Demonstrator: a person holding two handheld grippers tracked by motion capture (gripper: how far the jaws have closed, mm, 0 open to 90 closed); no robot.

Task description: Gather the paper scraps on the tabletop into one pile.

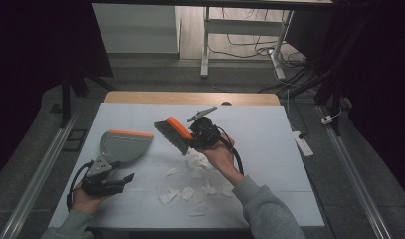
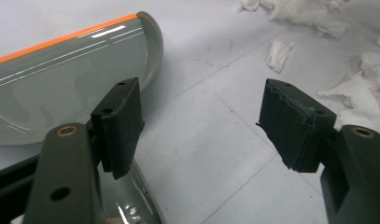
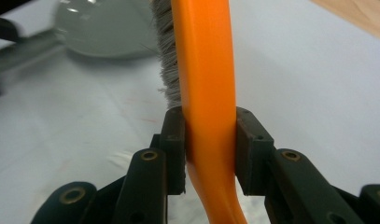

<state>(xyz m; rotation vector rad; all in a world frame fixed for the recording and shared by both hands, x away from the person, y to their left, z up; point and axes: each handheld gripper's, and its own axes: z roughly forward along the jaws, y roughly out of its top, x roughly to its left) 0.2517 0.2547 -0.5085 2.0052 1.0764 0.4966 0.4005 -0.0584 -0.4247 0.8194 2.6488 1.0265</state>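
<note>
High view: right gripper (image 1: 196, 135) sits mid-table w/ its jaws clamped on the orange handle of a hand brush (image 1: 173, 134). Brush is lifted off the white table cover (image 1: 269, 149); grey bristles (image 1: 170, 138) stick out to the left of the claw & angle down. Just below the claw, a loose pile of torn paper scraps (image 1: 192, 174) lies on the cover, running back toward the person's sleeve (image 1: 262, 209).

Right gripper view: both pads press flat on the orange handle (image 3: 207, 93), one each side; the handle runs straight up betw. them, bristles (image 3: 166, 56) on the left edge. Past the claw, top left, the grey dustpan (image 3: 103, 28) shows blurred.

Left gripper view: left gripper (image 2: 199, 123) has its jaws wide, nothing betw. the pads, bare cover beneath. Dustpan (image 2: 61, 79) w/ orange front lip lies ahead & left of the claw; its handle passes close under the left pad, can't tell if touching. Scraps (image 2: 360, 88) lie ahead & right.

High view again: left gripper (image 1: 106, 180) is near the table's front-left, dustpan (image 1: 123, 145) just beyond it.
</note>
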